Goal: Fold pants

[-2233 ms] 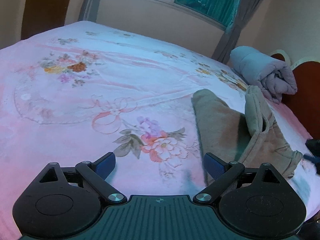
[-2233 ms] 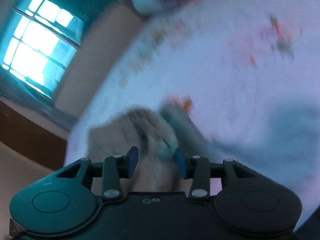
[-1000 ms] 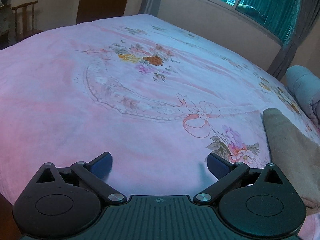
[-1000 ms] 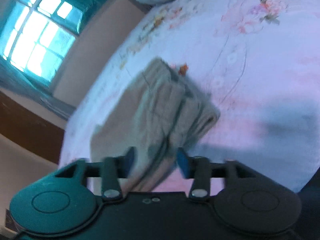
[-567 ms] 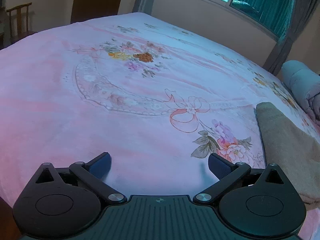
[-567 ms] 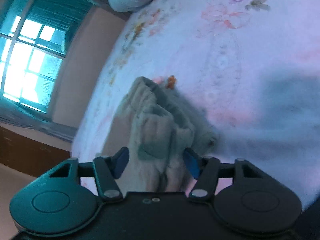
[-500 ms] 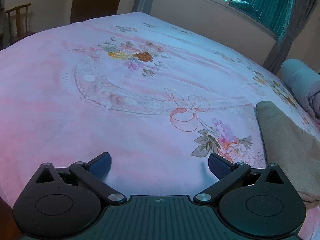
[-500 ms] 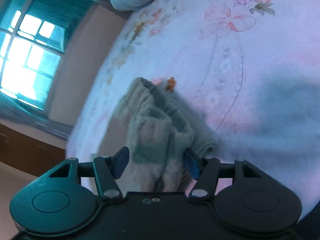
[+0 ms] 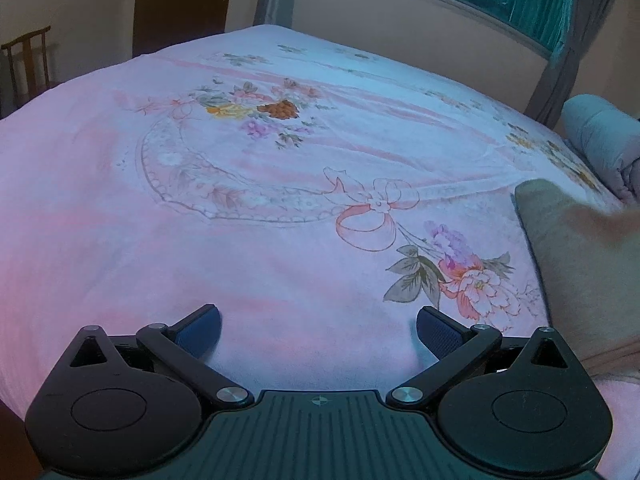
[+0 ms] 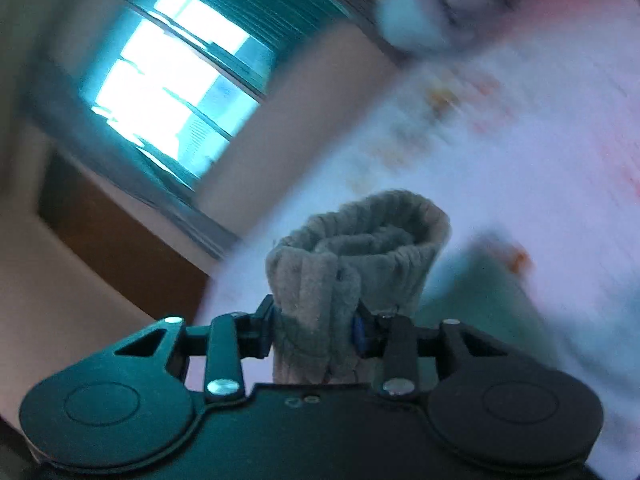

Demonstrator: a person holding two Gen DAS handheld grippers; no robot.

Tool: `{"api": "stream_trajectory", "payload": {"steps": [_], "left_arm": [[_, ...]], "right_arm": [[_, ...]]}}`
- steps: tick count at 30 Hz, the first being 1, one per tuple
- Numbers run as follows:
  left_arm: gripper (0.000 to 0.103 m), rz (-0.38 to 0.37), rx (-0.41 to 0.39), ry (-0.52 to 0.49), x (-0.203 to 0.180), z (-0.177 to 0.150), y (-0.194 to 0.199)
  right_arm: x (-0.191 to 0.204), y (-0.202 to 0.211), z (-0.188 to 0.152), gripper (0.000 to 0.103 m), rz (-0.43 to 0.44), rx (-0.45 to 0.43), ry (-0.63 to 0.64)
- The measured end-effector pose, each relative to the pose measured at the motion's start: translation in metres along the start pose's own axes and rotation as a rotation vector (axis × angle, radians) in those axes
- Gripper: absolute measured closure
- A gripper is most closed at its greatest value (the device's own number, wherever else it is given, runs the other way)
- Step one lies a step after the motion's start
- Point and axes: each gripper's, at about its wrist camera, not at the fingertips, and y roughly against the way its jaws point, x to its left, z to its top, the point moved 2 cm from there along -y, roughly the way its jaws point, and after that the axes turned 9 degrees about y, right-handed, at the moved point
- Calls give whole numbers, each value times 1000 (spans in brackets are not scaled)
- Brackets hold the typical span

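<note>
From the left wrist, the left gripper [image 9: 318,326] hangs low over the pink flowered bedspread [image 9: 248,216] with its blue-padded fingers spread wide and nothing between them. The pants [image 9: 576,264], a beige fleecy slab, lie off to that gripper's right and a little ahead, apart from its fingers, with the long edge running away from the camera toward the rolled grey quilt [image 9: 604,136] by the headboard. Their far corner is smeared with motion, so I take it the cloth is being lifted there, though the view is too soft to be sure. No brand, label or writing can be read on anything here.

From the right wrist, the right gripper [image 10: 316,326] is closed tight on a thick gathered bunch of the pants [image 10: 360,248], which looks like the ribbed waistband end, standing straight up out of the jaws. The bed and the window [image 10: 172,84] behind are streaked with blur. So the right hand is plainly the one on the garment; the empty left one would have to reach rightward to meet it. No readable lettering shows in this view either
</note>
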Motion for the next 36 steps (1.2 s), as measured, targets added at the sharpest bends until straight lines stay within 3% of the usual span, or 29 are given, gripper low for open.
{"api": "stream_trajectory", "payload": {"steps": [1, 3, 4, 6, 7, 9, 14, 17, 20, 21, 22, 24, 30, 36], "left_arm": [[0, 0, 1, -1, 0, 0, 0], [0, 0, -1, 0, -1, 0, 0], [0, 2, 0, -3, -2, -1, 0], [0, 2, 5, -19, -5, -2, 0], [0, -2, 7, -24, -7, -3, 1], [0, -10, 11, -32, -9, -3, 1], [0, -9, 13, -48, -21, -3, -2], [0, -26, 16, -53, -31, -2, -2], [0, -141, 30, -41, -46, 2, 0], [0, -191, 36, -42, -54, 4, 0], [0, -251, 49, -41, -64, 7, -2], [0, -323, 80, -37, -84, 10, -11], [0, -444, 229, -26, -146, 16, -69], [1, -490, 281, -62, -178, 22, -101]], "right_arm": [[-5, 7, -1, 75, 20, -36, -38], [-39, 10, -14, 75, -43, -53, -141], [-63, 6, -25, 75, -87, -23, -211], [-114, -9, -55, 75, -203, 132, -360], [-127, -9, -65, 75, -235, 153, -385], [-135, -1, -70, 74, -196, 121, -416], [-113, 5, -59, 74, -178, 100, -329], [-131, -5, -67, 74, -229, 170, -374], [-132, 3, -54, 65, -182, 196, -335], [-129, 7, -47, 57, -178, 174, -298], [-127, 19, -38, 36, -184, 117, -254], [-136, 35, -23, 16, -176, 33, -213], [-177, 4, -14, 26, -72, 183, -236], [-179, -30, -14, 30, 76, 334, -182]]}}
